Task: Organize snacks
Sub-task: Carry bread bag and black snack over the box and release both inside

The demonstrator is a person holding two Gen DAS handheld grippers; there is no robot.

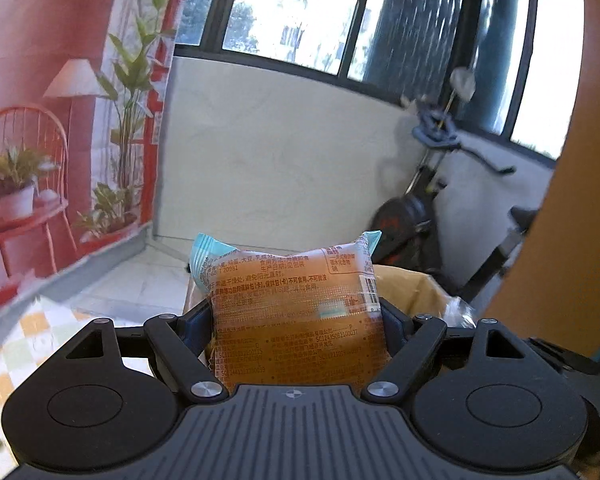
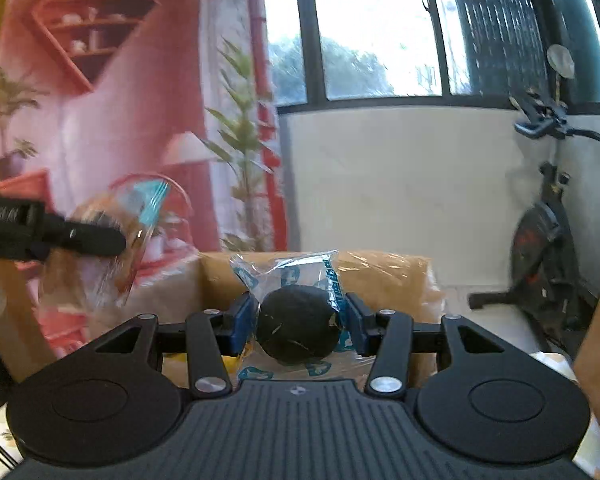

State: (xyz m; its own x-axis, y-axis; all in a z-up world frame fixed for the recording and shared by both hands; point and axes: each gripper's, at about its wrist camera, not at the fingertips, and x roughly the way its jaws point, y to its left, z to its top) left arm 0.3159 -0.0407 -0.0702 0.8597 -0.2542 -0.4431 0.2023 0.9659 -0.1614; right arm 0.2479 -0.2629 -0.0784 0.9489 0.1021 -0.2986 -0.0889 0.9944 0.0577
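The left gripper [image 1: 296, 320] pinched an orange cake packet [image 1: 296, 312] upright. The right gripper [image 2: 298, 322] pinched a clear-wrapped dark round snack [image 2: 298, 322], with the brown cardboard box [image 2: 384, 276] just beyond, at frame centre.

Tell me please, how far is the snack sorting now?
Both picks look done: the left claw holds an orange snack pack, the right claw a dark round cake in clear wrap. Both are in the air. Left: placing them, perhaps in the cardboard box.

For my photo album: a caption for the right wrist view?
Right gripper clamps a wrapped dark round snack above a cardboard box.
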